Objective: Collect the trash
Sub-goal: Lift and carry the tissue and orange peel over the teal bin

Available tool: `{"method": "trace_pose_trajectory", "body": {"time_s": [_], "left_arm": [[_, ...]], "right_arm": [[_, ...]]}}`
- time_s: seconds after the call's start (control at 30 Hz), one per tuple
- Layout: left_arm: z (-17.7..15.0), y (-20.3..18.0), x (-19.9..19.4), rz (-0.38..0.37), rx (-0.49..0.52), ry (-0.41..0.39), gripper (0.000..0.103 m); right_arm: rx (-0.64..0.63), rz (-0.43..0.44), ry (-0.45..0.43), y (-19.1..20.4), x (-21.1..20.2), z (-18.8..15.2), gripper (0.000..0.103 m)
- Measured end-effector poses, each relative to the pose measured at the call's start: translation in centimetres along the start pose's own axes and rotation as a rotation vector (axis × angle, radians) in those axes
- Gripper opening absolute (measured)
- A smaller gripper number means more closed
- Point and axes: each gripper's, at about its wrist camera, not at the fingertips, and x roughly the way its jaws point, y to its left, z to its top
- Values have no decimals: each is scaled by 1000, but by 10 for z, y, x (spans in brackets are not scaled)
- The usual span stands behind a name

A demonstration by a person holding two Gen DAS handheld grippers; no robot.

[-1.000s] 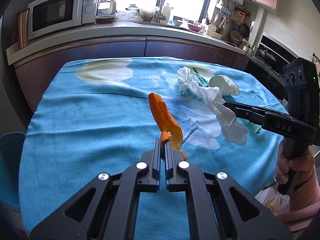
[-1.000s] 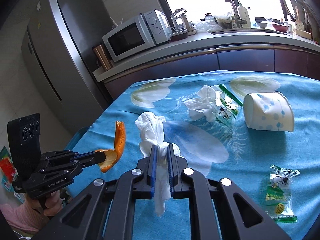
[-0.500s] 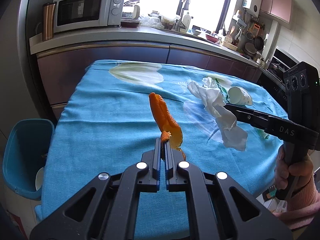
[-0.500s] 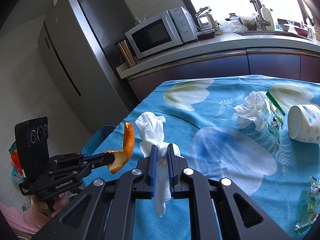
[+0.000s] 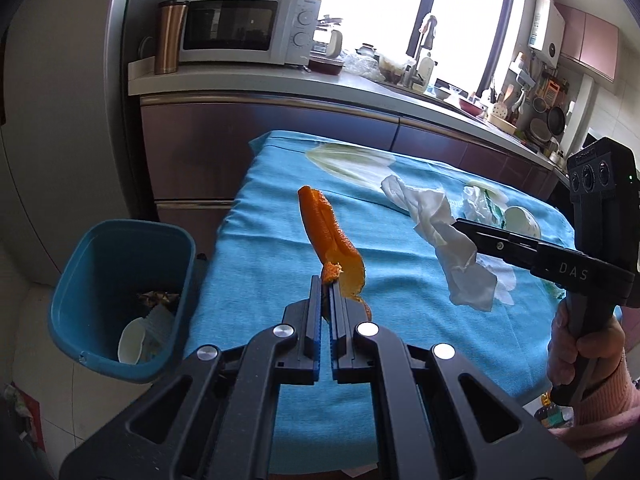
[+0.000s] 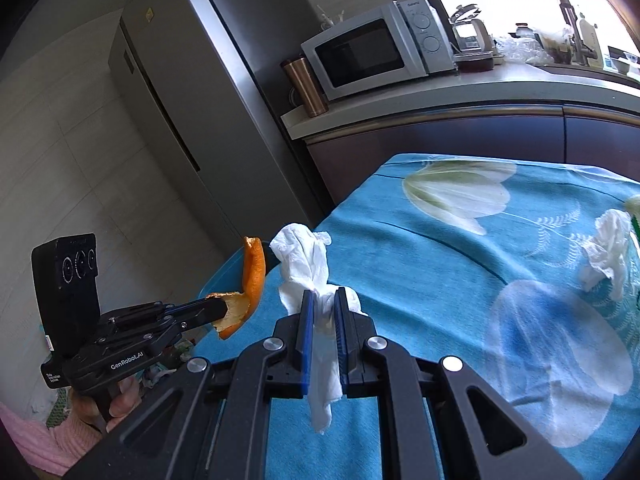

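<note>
Left wrist view: left hand-held gripper [image 5: 326, 300] is clenched on the lower end of a curved orange strip of fruit peel [image 5: 328, 240], which stands up from the jaws above the near-left corner of the tabletop [image 5: 260, 260] covered in blue cloth with white flower print. A blue plastic trash bin [image 5: 120, 300] sits on the floor just left of that tabletop corner, with a white paper cup [image 5: 134, 340] and other scraps inside. Right of the peel, the right hand-held gripper [image 5: 460, 226] is grasping a crumpled white paper tissue [image 5: 448, 240], held clear above the cloth. Beyond it, toward the far-right side of the tabletop, lie a second crumpled white tissue [image 5: 478, 204] and a white paper cup on its side [image 5: 522, 220]. Right wrist view: tissue runs between the blue-padded jaws and hangs below them; the second tissue [image 6: 608, 252] rests on the cloth to the right.
</note>
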Motion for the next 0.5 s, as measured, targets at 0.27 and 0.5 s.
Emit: {"method": "trace_pose_trajectory", "body": {"time_s": [0.27,0.5], "left_arm": [[0,45,-19,83,-70,-34,4],[-1,76,-30,138,-118,-52,4]], "right_arm": [[-53,76,41,33,37,11,9],[-88,127,75,56,64,20,9]]}}
